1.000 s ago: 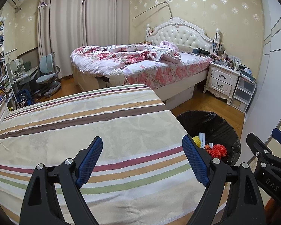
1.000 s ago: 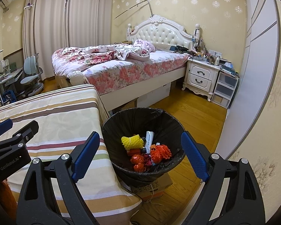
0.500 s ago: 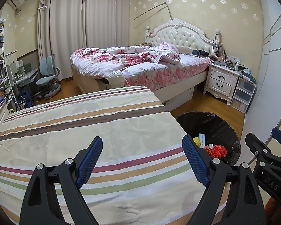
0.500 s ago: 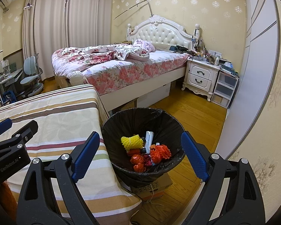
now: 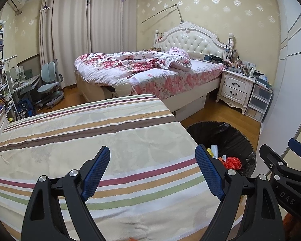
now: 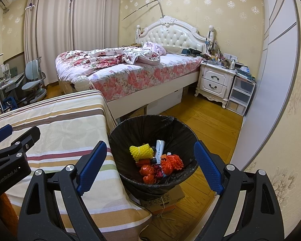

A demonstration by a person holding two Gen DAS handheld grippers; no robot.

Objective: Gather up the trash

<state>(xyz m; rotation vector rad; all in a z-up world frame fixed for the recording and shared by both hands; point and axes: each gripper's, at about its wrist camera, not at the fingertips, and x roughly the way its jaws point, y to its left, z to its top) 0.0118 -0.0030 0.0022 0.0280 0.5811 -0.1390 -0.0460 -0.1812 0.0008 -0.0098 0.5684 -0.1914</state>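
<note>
The left gripper [image 5: 152, 172] hangs over the striped tablecloth [image 5: 94, 140] with its blue-padded fingers [image 5: 96, 169] spread wide and nothing between them. The cloth fills the space between and ahead of those fingers. Just past the right-hand finger's tip, off the table's edge, sits the trash bin [image 5: 238, 138] lined with a black bag.

The right gripper [image 6: 150, 167] is likewise wide open and empty, its fingers [image 6: 208, 169] framing the trash bin [image 6: 130, 138] from above, so that the bin's mouth lies between and slightly ahead of the two tips. Inside the bin lie the collected pieces: a yellow foam net [image 6: 141, 151] nearer the left-hand finger, a white tube [image 6: 159, 147] standing tilted in the middle, an orange foam net [image 6: 172, 161] toward the right-hand finger, and crumpled red-orange wrappers [image 6: 147, 172] closest to the gripper (their exact kind cannot be told). The bin rests on a cardboard box [image 6: 162, 197] on the wooden floor [image 6: 206, 120], touching the tablecloth's hanging edge beside the left-hand finger.

Far ahead of both grippers stands a bed [image 6: 130, 70] with a floral quilt.
</note>
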